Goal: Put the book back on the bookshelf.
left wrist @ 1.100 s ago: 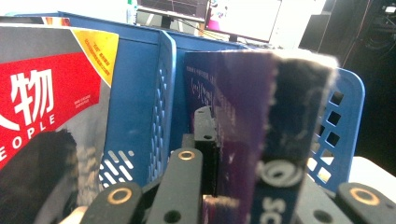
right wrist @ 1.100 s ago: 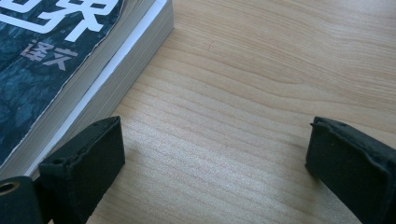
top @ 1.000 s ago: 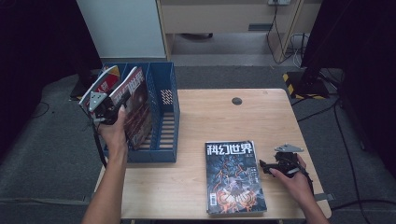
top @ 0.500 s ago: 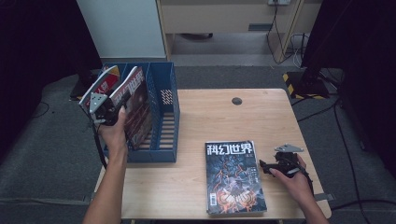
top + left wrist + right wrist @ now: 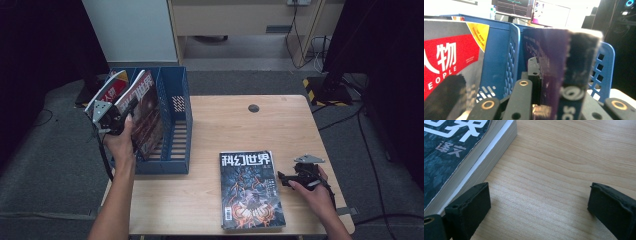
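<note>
A blue file rack stands at the table's left edge. My left gripper is shut on the spine edge of a dark-covered magazine, which stands tilted in the rack's second slot. In the left gripper view that magazine sits between the jaws of the left gripper, with a blue divider to its left. A red "PEOPLE" magazine leans in the leftmost slot. My right gripper rests open on the table, just right of a flat stack of magazines.
The wooden table has a round cable hole near its far edge. Cabinets and cables are on the floor beyond the table. The rack's right slot holds nothing.
My left gripper has shifted the dark magazine slightly up and to the right in the rack. The right gripper has stayed put.
</note>
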Tool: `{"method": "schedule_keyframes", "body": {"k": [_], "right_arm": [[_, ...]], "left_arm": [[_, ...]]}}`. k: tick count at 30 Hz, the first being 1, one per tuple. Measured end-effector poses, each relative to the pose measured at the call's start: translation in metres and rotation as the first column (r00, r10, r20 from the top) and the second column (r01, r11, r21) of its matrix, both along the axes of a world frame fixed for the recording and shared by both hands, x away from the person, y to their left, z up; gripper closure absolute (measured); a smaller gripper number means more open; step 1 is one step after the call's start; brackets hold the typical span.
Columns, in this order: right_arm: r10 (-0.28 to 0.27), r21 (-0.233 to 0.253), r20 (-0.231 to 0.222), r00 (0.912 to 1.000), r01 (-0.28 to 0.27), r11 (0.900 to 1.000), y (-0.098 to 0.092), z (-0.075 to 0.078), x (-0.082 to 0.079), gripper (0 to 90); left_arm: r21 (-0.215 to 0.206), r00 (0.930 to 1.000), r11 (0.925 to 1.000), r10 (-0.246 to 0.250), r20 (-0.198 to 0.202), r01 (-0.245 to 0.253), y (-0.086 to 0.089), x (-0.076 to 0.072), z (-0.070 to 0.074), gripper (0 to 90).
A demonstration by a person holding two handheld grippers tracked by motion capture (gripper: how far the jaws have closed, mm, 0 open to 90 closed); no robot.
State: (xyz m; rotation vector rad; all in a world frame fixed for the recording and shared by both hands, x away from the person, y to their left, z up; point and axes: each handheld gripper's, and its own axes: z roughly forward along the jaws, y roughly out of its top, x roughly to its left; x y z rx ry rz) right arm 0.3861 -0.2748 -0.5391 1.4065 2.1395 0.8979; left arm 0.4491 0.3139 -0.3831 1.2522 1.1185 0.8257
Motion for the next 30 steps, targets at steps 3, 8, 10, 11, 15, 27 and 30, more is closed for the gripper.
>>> {"method": "schedule_keyframes", "body": {"k": [3,8,10,11,15,27,30], "right_arm": [[-0.001,0.001,-0.001,1.0000,0.001,1.000,0.000,0.000,0.000,4.6],[-0.002,0.000,0.000,1.0000,0.002,1.000,0.000,0.000,0.000,4.6],[-0.002,0.001,-0.001,1.0000,0.002,1.000,0.000,0.000,0.000,4.6],[-0.003,0.001,-0.001,1.0000,0.003,1.000,0.000,0.000,0.000,4.6],[-0.004,0.001,0.000,1.0000,0.004,1.000,0.000,0.000,-0.001,4.6],[-0.004,0.001,-0.001,1.0000,0.004,1.000,0.000,0.000,-0.001,4.5],[-0.004,0.001,-0.001,1.0000,0.004,1.000,0.000,0.000,-0.001,4.5]], "left_arm": [[-0.013,1.0000,0.9999,0.003,-0.001,-0.003,0.002,0.002,-0.002,83.0],[-0.052,1.0000,0.9986,0.003,-0.002,-0.003,0.006,0.004,-0.008,82.8],[-0.064,0.9999,0.9979,0.009,-0.006,-0.009,0.008,0.004,-0.010,82.7],[-0.063,0.9999,0.9980,0.007,-0.010,-0.008,0.009,0.005,-0.012,82.7],[-0.060,0.9999,0.9981,0.011,-0.011,-0.012,0.009,0.004,-0.013,82.8],[-0.051,0.9995,0.9982,0.031,-0.005,-0.031,0.008,0.005,-0.011,82.8],[-0.054,0.9996,0.9982,0.028,-0.003,-0.028,0.008,0.006,-0.013,82.8]]}}
